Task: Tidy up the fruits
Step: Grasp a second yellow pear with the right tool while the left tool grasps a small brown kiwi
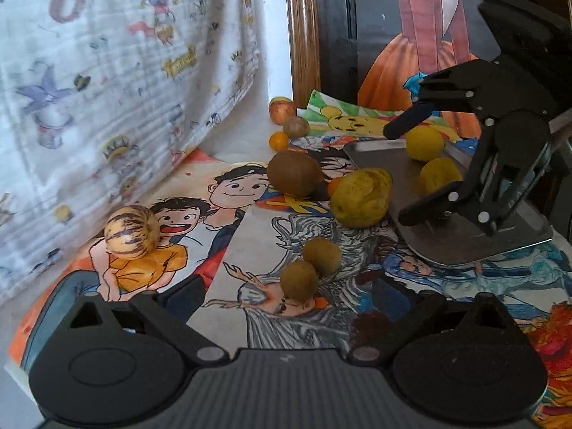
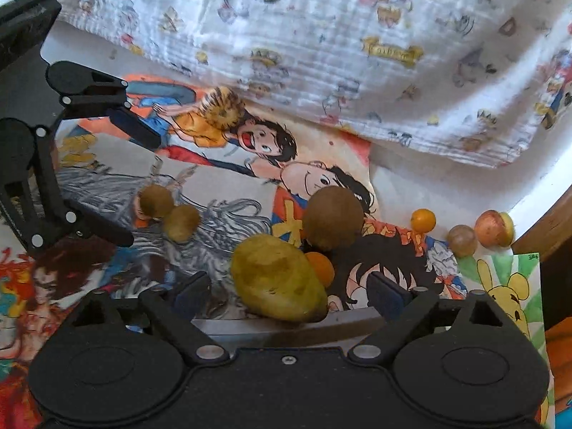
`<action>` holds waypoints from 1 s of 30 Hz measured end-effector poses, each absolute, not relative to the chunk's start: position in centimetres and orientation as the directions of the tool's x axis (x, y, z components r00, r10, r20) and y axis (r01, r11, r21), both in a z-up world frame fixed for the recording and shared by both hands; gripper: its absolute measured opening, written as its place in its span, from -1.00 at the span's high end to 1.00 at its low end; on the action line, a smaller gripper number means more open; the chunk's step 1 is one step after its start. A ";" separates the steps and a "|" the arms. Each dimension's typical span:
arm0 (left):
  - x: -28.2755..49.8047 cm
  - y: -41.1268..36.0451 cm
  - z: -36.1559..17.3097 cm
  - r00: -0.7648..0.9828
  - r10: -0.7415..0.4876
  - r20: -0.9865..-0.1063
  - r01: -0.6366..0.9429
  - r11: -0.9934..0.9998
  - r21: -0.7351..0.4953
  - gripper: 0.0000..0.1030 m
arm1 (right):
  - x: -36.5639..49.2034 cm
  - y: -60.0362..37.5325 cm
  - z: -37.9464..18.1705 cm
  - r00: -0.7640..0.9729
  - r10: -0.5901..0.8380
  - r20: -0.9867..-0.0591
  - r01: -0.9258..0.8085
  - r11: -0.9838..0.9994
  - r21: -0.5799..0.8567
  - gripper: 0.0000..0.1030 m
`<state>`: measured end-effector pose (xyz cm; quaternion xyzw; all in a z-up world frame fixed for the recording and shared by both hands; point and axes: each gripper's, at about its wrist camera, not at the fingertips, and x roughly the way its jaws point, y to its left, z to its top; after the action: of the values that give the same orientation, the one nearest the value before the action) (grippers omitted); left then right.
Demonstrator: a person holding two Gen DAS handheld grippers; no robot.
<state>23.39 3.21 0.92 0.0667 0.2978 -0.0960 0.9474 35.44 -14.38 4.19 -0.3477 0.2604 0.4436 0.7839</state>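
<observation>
Presently, left tongs: spread wide with nothing between the jaws, angled down over the drawings that cover the table. They look to be on standby rather than reaching.
Striped fruit: ahead of the left tongs and off to their left, alone on a drawing and well apart from the other fruit. It is probably unsorted so far.
Two small kiwis: touching each other, just ahead of the left tongs and between their jaws in line of sight. They are the nearest pick for that hand.
Large brown fruit: beyond the small kiwis and just past the right tongs' tips, with a small orange fruit tucked against it.
Lumpy yellow fruit: lies between the right tongs' jaws at the edge of the metal tray. In the right wrist view there is a gap on each side of it, so it is not gripped.
Right tongs: open wide and holding nothing, pointed down over the tray's near edge. They straddle the yellow fruit, likely to take hold of it.
Tray contents: two round yellow fruits sit on it behind the right tongs, which suggests yellow fruit is being gathered there.
Far corner: three small round fruits sit far beyond the right tongs, by the wooden frame, untouched.
</observation>
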 end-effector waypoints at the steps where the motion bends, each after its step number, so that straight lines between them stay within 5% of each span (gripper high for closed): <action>1: 23.8 3.3 0.8 0.798 -0.145 -0.585 0.225 0.972 0.066 -0.90 | 35.7 -14.2 3.9 0.464 0.513 -0.722 -0.880 0.363 -0.307 -0.73; 16: 25.9 3.7 -0.2 0.765 -0.225 -0.603 0.274 0.962 -0.011 -0.24 | 36.5 -13.3 1.9 0.425 0.533 -0.731 -0.887 0.406 -0.220 -0.43; 23: 25.6 3.8 -0.2 0.776 -0.229 -0.588 0.272 0.962 -0.017 -0.11 | 35.9 -13.5 1.6 0.483 0.520 -0.704 -0.853 0.459 -0.247 -0.33; 30: 25.1 3.4 -0.1 0.779 -0.218 -0.587 0.267 0.964 -0.004 0.37 | 34.8 -13.1 1.4 0.541 0.495 -0.680 -0.815 0.509 -0.278 -0.31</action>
<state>25.11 3.40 -0.06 0.0399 0.3062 -0.1288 0.9424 34.82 -13.13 1.38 -0.2974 0.2687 0.3966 0.8259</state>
